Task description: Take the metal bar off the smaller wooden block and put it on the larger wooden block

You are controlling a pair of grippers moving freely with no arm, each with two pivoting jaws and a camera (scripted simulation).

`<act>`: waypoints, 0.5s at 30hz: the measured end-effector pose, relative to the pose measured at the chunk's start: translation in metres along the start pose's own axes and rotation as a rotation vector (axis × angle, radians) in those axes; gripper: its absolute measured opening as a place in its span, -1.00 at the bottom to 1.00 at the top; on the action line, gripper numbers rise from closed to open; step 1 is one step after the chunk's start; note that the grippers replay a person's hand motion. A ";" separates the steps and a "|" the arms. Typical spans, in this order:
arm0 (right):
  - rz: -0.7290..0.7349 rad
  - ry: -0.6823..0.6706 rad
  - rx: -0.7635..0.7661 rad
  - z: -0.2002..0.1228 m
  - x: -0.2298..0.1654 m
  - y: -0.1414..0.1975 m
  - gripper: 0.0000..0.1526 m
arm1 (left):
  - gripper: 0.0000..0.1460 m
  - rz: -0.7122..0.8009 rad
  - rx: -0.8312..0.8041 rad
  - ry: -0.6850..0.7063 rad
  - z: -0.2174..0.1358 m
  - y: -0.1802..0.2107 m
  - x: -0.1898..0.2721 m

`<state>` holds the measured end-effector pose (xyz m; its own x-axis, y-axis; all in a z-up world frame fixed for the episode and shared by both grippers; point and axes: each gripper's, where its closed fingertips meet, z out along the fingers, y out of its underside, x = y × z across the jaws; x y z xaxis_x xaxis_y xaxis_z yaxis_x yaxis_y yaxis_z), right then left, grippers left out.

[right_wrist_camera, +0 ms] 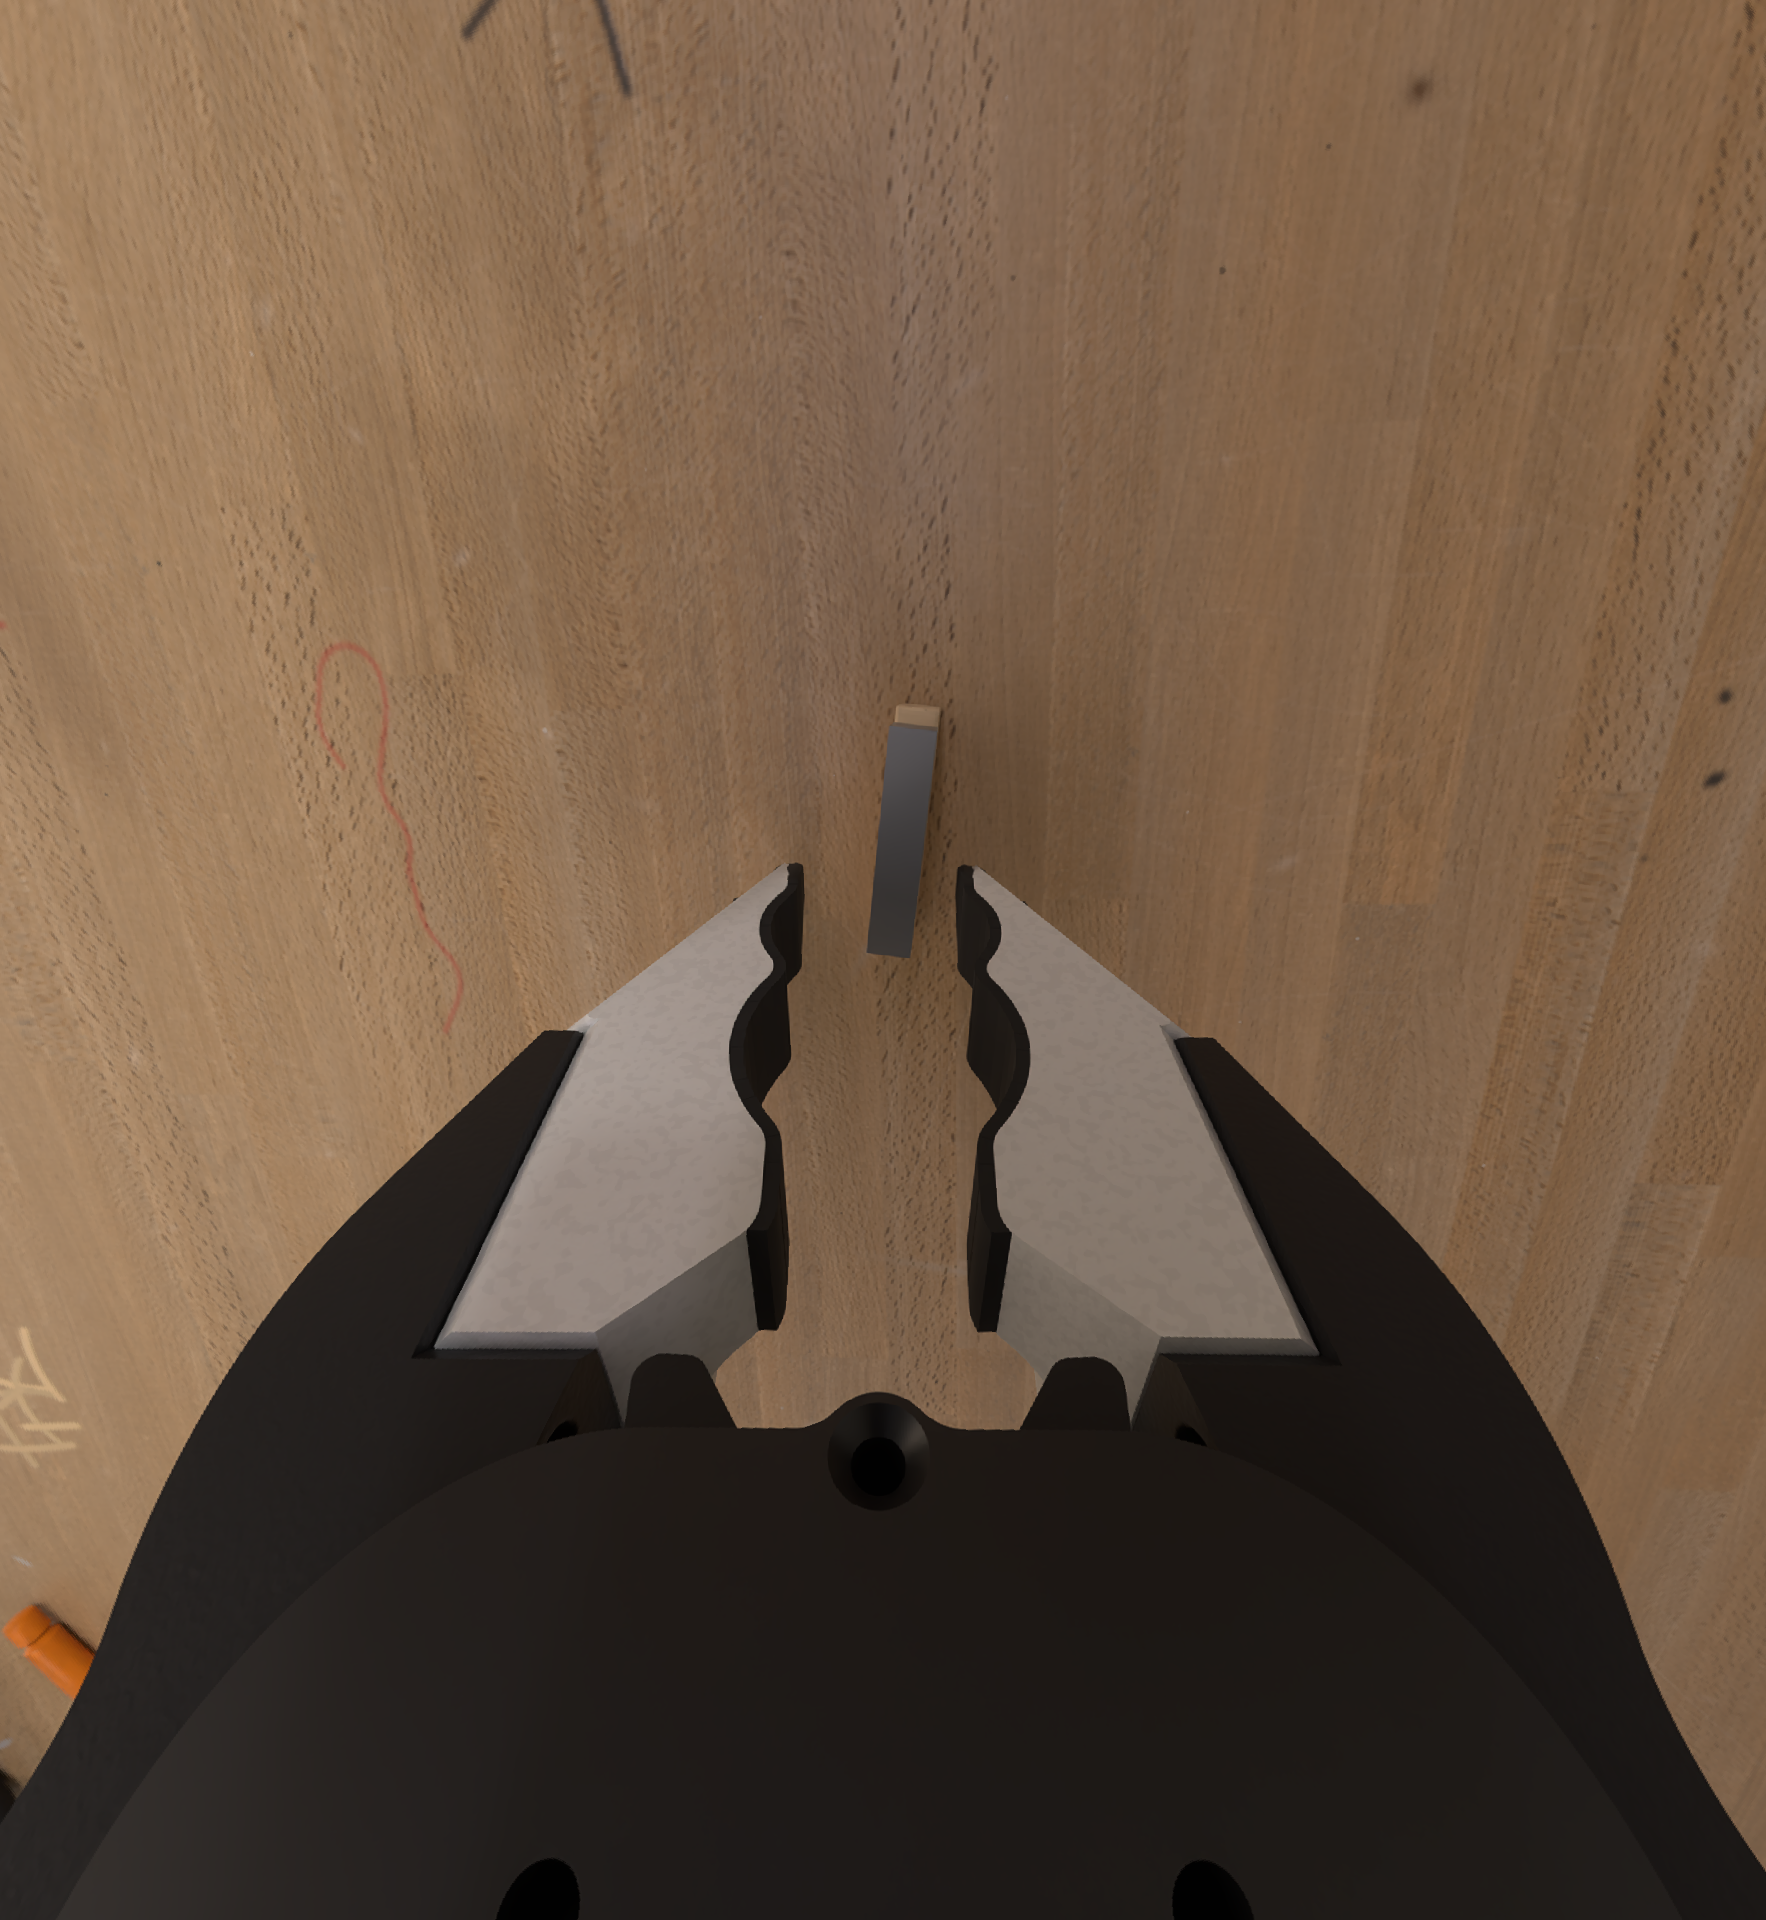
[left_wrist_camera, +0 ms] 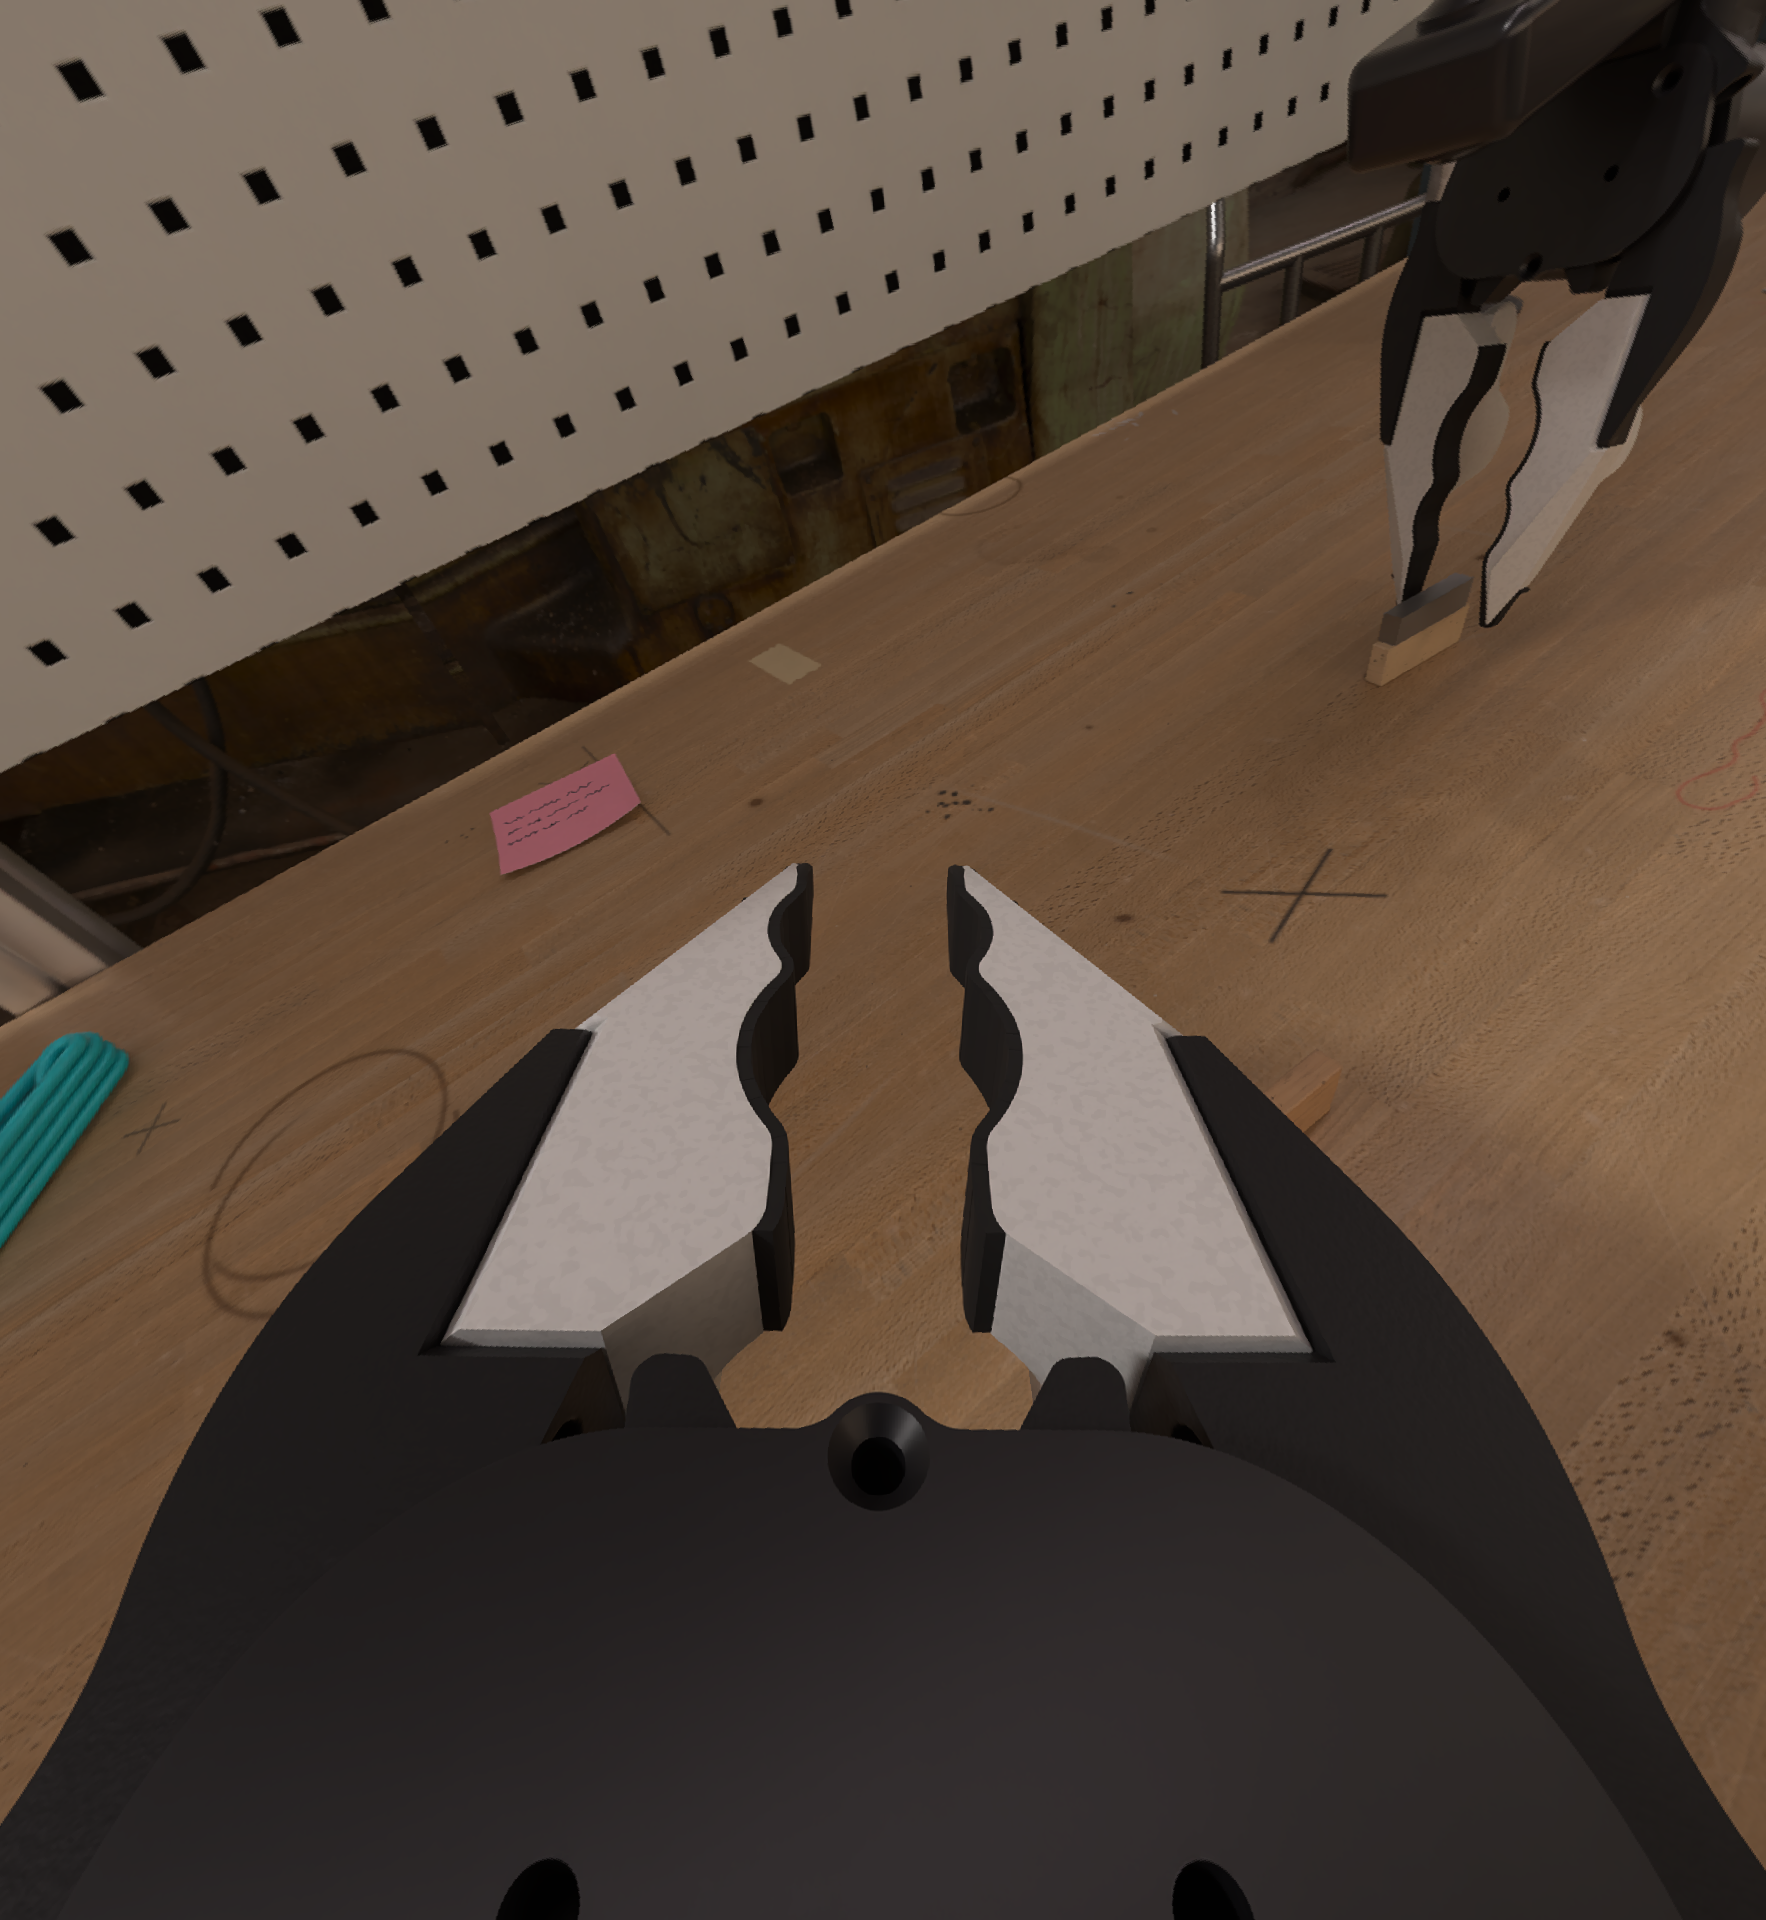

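Observation:
A grey metal bar lies along the top of the smaller wooden block, whose tan end shows past the bar's far end. My right gripper points down at the table, open, its fingertips on either side of the bar's near end without touching it. In the left wrist view the bar and the small block sit far right under the right gripper. My left gripper is open and empty over the table. A corner of the larger wooden block peeks out behind its right finger.
A wooden workbench with pen marks. A pink sticky note, a tan tape piece and a teal cable lie to the left. A pegboard stands behind. An orange marker lies near the right gripper.

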<state>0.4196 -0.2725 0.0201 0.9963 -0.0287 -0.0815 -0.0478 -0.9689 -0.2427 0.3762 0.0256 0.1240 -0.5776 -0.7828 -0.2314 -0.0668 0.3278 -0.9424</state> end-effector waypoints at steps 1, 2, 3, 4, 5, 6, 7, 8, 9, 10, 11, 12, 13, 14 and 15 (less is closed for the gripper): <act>0.009 -0.001 0.004 -0.001 0.000 -0.001 -0.62 | -0.65 -0.001 0.001 -0.007 -0.002 0.000 -0.001; 0.019 -0.004 0.007 -0.001 0.000 -0.002 -0.63 | -0.65 -0.003 0.002 -0.013 -0.004 0.001 -0.002; 0.029 -0.012 0.007 -0.001 0.000 -0.002 -0.64 | -0.65 -0.005 0.004 -0.018 -0.006 0.001 -0.002; 0.040 -0.018 0.003 0.000 0.000 -0.002 -0.65 | -0.65 -0.007 0.007 -0.021 -0.009 0.002 -0.002; 0.049 -0.018 -0.004 0.001 0.000 -0.002 -0.66 | -0.64 -0.011 0.012 -0.024 -0.012 0.002 -0.002; 0.056 -0.013 -0.008 0.001 0.001 -0.002 -0.69 | -0.64 -0.015 0.015 -0.027 -0.014 0.003 -0.002; 0.063 -0.010 -0.009 0.001 0.002 -0.002 -0.73 | -0.64 -0.020 0.017 -0.031 -0.017 0.003 -0.002; 0.068 -0.012 -0.009 0.001 0.003 -0.002 -0.76 | -0.64 -0.027 0.018 -0.035 -0.019 0.003 -0.002; 0.071 -0.013 -0.008 0.002 0.003 -0.002 -0.77 | -0.64 -0.036 0.023 -0.038 -0.022 0.001 -0.002; 0.073 -0.013 -0.006 0.002 0.003 -0.002 -0.78 | -0.64 -0.040 0.032 -0.037 -0.024 -0.003 -0.001; 0.076 -0.012 -0.004 0.002 0.003 -0.002 -0.78 | -0.63 -0.037 0.048 -0.032 -0.027 -0.008 0.000; 0.081 -0.010 -0.002 0.002 0.003 -0.003 -0.79 | -0.63 -0.032 0.065 -0.024 -0.029 -0.013 0.001; 0.084 -0.007 -0.001 0.002 0.003 -0.003 -0.80 | -0.63 -0.028 0.080 -0.015 -0.031 -0.017 0.002; 0.086 -0.003 0.001 0.001 0.003 -0.003 -0.80 | -0.63 -0.026 0.089 -0.008 -0.032 -0.021 0.002; 0.087 0.001 0.005 0.001 0.003 -0.004 -0.82 | -0.63 -0.025 0.096 -0.001 -0.033 -0.024 0.003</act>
<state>0.4224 -0.2688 0.0197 0.9884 -0.1125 -0.1018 -0.1341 -0.9616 -0.2395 0.3492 0.0333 0.1539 -0.5759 -0.7907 -0.2077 -0.0028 0.2559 -0.9667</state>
